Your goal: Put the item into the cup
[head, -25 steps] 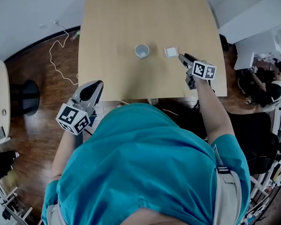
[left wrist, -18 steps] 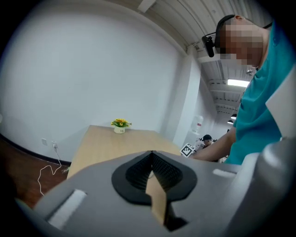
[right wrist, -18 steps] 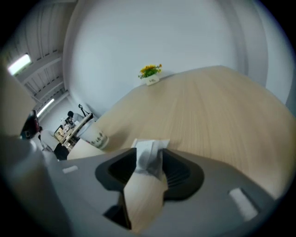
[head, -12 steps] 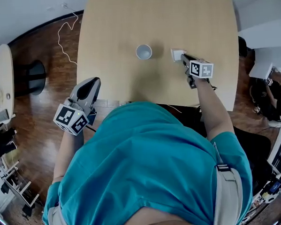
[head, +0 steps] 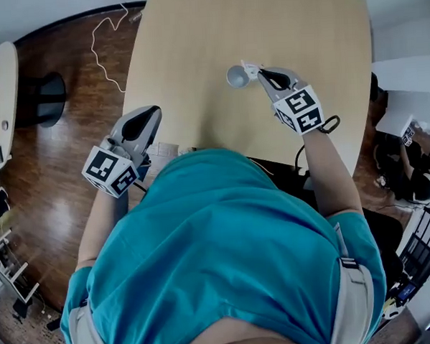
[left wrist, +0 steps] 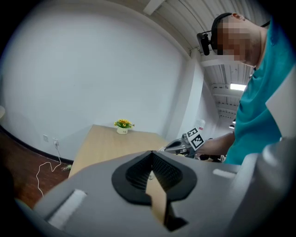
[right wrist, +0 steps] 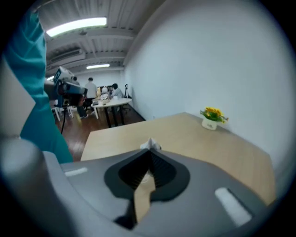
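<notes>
A small white cup (head: 236, 77) stands on the wooden table (head: 193, 32). My right gripper (head: 257, 73) hangs just right of the cup's rim, shut on a small white crumpled item (head: 248, 68) that sticks out past its tips toward the cup. In the right gripper view the white item (right wrist: 150, 144) peeks out above the closed jaws of the right gripper (right wrist: 150, 152); the cup is hidden there. My left gripper (head: 153, 113) is held off the table's near left corner, shut with nothing in it. In its own view the left gripper (left wrist: 151, 153) points at the tabletop.
A small pot of yellow flowers (left wrist: 122, 126) sits at the table's far end, also visible as the flower pot (right wrist: 212, 118). A white cable (head: 107, 37) lies on the wood floor at the left. People sit at another table (right wrist: 108, 99) in the background.
My right gripper closed on the white item on the table, lifted it and carried it left to the cup's rim. The left gripper barely moved.
</notes>
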### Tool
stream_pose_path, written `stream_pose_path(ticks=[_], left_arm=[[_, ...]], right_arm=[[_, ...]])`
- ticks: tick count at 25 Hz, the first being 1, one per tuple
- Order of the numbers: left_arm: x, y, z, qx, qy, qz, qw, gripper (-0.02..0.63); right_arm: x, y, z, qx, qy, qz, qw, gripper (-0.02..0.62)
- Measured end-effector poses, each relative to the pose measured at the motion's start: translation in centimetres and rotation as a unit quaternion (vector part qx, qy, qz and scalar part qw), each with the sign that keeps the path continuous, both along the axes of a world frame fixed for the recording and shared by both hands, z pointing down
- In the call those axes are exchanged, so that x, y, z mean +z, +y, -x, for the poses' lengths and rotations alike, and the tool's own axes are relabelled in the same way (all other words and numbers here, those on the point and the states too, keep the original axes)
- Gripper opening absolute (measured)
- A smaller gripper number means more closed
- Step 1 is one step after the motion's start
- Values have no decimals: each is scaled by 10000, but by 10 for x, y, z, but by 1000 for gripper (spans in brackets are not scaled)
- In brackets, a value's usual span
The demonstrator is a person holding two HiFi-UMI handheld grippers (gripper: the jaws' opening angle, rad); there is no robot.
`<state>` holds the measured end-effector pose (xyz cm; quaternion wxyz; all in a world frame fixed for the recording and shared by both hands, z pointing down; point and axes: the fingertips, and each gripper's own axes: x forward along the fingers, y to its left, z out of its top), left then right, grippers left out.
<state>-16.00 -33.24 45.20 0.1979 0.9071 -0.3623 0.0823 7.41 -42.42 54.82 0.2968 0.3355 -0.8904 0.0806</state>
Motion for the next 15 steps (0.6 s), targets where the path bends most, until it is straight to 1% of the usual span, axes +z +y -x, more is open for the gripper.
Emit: stream_pose_path(ticks=[3, 6, 8, 11, 15], left_arm=[[2, 3, 14, -135, 34, 15, 9999, 2], [5, 9, 29, -325, 73, 60, 9994, 2], [7, 13, 38, -444, 97, 88, 9989, 2], [9, 17, 46, -548, 119, 116, 9984, 2], [9, 20, 48, -591, 123, 122, 9981, 2]], right_arm=[[14, 1, 29, -512, 719, -21, 9961, 3], [33, 5, 43, -938, 1491, -13, 9844, 3], [45, 9, 46, -1116, 1893, 54, 9755, 3], [63, 11, 47, -1244, 2267, 280, 9656, 3], [88, 8, 47, -1311, 2526, 614, 9567, 4]])
